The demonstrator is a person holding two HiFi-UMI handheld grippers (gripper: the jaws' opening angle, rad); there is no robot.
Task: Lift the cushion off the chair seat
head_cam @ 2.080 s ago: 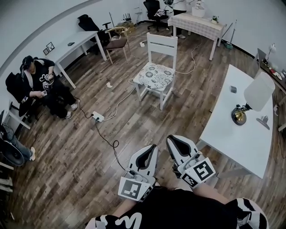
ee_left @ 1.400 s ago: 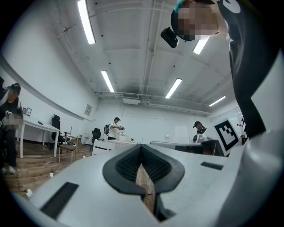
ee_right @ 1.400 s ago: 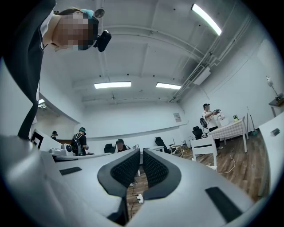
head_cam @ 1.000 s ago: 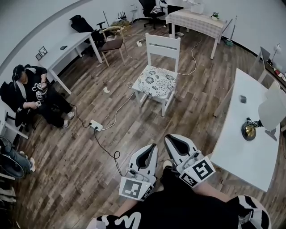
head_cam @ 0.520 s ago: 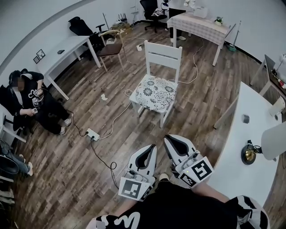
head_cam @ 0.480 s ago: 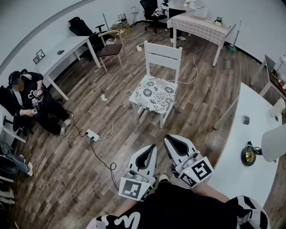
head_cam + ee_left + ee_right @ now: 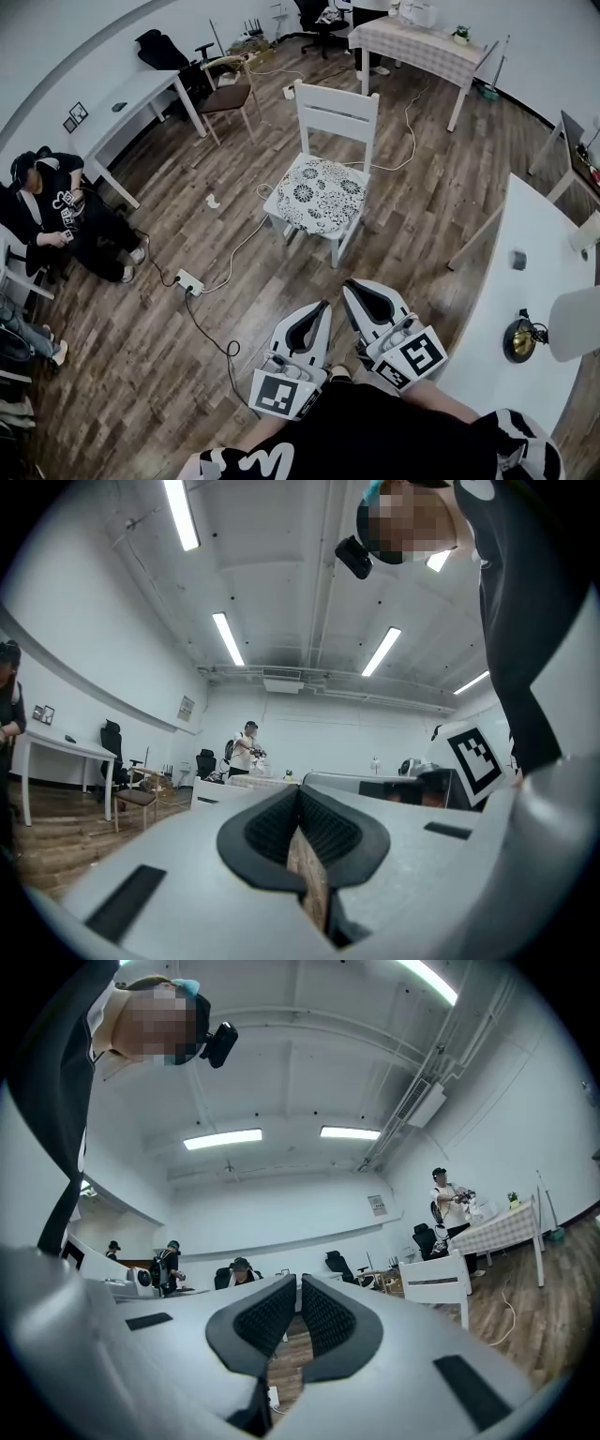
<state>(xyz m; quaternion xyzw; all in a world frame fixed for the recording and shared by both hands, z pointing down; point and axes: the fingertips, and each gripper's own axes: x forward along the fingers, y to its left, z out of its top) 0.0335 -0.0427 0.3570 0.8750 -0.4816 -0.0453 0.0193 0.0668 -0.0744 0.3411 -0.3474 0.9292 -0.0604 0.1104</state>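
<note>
Cushion [image 7: 319,192] flat on the seat of the white chair [image 7: 337,105].
We hold the left gripper [image 7: 317,314] and right gripper [image 7: 362,295] well apart from it, jaws pressed together and empty on both.

Light: bright, even, cool white; source ceiling strips [image 7: 226,637], several, seen in both gripper views.
Glare: strips blown out; faint sheen on floor [image 7: 141,356].
Shadows: soft, pale, under chair [image 7: 337,105] and surface [image 7: 525,281].
Distortion: heavy fisheye throughout, walls bowed, black corners.
Focus: head view sharp at centre, smeared toward edges; gripper views soft up close.
</note>
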